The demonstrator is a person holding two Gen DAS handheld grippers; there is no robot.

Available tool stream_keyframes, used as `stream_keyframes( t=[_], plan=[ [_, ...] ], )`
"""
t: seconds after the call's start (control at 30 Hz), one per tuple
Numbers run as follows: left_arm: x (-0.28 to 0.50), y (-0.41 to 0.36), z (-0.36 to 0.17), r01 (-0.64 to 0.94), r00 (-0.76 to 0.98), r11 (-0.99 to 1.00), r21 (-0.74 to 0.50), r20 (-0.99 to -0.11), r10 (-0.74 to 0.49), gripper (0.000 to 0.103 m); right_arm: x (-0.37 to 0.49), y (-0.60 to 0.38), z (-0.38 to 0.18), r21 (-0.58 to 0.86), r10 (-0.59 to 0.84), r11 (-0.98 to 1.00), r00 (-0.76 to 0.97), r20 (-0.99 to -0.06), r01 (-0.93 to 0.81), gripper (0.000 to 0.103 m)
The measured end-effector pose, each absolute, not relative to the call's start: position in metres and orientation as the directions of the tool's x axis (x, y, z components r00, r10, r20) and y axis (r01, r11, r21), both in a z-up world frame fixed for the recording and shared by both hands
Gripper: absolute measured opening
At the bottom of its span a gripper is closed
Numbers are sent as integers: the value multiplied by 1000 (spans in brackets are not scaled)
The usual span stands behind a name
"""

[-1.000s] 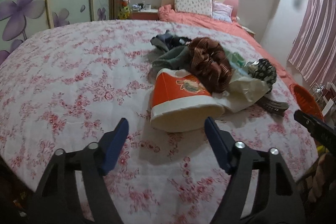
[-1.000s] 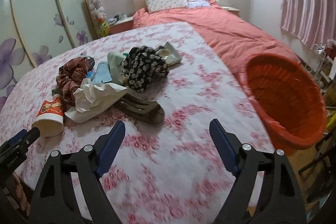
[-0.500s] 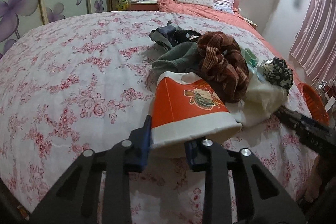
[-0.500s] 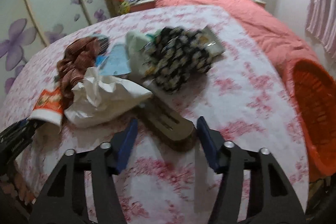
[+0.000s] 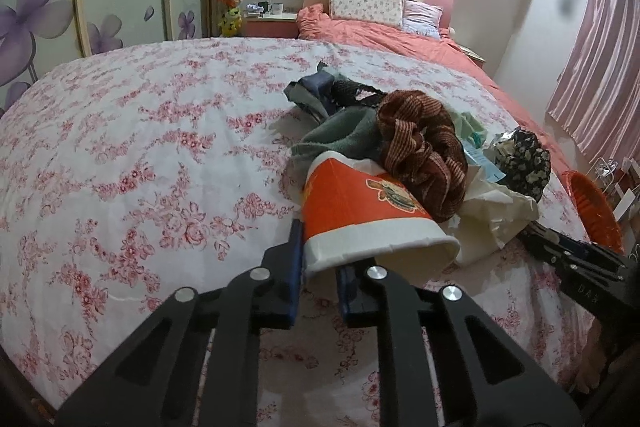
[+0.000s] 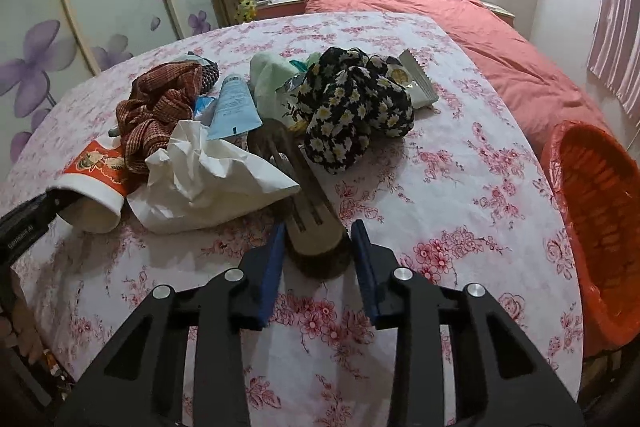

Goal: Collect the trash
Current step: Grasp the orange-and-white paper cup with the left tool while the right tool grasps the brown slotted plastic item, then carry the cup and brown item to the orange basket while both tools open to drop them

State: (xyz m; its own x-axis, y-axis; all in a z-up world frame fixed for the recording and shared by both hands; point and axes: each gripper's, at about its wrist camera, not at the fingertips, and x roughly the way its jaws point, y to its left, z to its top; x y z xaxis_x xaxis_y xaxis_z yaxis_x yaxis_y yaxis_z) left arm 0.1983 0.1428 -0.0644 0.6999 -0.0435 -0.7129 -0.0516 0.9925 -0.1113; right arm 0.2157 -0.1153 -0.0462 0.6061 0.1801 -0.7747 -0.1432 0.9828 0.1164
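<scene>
- Orange and white, the paper cup (image 5: pixel 362 217) lay on its side on the flower-print bedspread (image 5: pixel 132 155), and the left gripper (image 5: pixel 318 267) was clamped on its wide white rim, one finger outside the wall and the other seemingly tucked into the mouth
- The cup's far end touched the brown striped cloth (image 5: pixel 424 147) and a grey-green garment (image 5: pixel 344 135), so part of the pile leaned against it
- The right gripper (image 6: pixel 319 255) straddled the near end of a brown slatted object (image 6: pixel 308 215), possibly a comb or a sandal; the view was too poor to name it, and its fingers stood just beside each edge, so I cannot tell whether they were already pressing
- A crumpled white bag (image 6: pixel 212 179) overlapped that object's far half; a blue tube (image 6: pixel 234 107), a floral cloth (image 6: pixel 356 115) and a snack wrapper (image 6: pixel 416 79) lay further back
- The orange basket (image 6: pixel 596 191) stood off the bed's right edge, well apart from the pile
- The step in hand looked like the pick-up: cup secured, second item being taken
- Next, the cup would need lifting clear of the cloths without dragging them, then carrying across to the basket; the soft rim could buckle under a hard squeeze
</scene>
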Motion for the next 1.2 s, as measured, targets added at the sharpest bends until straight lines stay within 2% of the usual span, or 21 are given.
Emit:
stream_keyframes(
  t=[0.17, 0.33, 0.4, 0.43, 0.5, 0.97, 1.2],
  plan=[
    [202, 136, -68, -58, 688, 994, -95, -726, -29, 18, 220, -104, -48, 71, 143, 988, 614, -776, -139, 43],
    [210, 131, -71, -50, 682, 995, -83, -731, -27, 19, 225, -102, -48, 67, 145, 987, 619, -772, -147, 36],
    [211, 133, -70, -52, 685, 995, -88, -728, -29, 15, 222, -107, -45, 93, 163, 985, 621, -766, -144, 32],
    [211, 135, -69, -52, 690, 995, -91, -723, -30, 9, 220, -108, -44, 97, 165, 985, 626, -762, -142, 32],
    [208, 138, -66, -50, 698, 994, -99, -715, -36, 8, 215, -112, -40, 109, 176, 984, 635, -753, -143, 32],
    [174, 138, -17, -29, 780, 989, -143, -622, -67, 8, 188, -134, 1, 169, 215, 976, 725, -655, -137, 32],
    [161, 111, 22, 42, 825, 987, -158, -552, -123, 8, 174, -145, 33, 188, 212, 974, 795, -569, -125, 32]
  ],
)
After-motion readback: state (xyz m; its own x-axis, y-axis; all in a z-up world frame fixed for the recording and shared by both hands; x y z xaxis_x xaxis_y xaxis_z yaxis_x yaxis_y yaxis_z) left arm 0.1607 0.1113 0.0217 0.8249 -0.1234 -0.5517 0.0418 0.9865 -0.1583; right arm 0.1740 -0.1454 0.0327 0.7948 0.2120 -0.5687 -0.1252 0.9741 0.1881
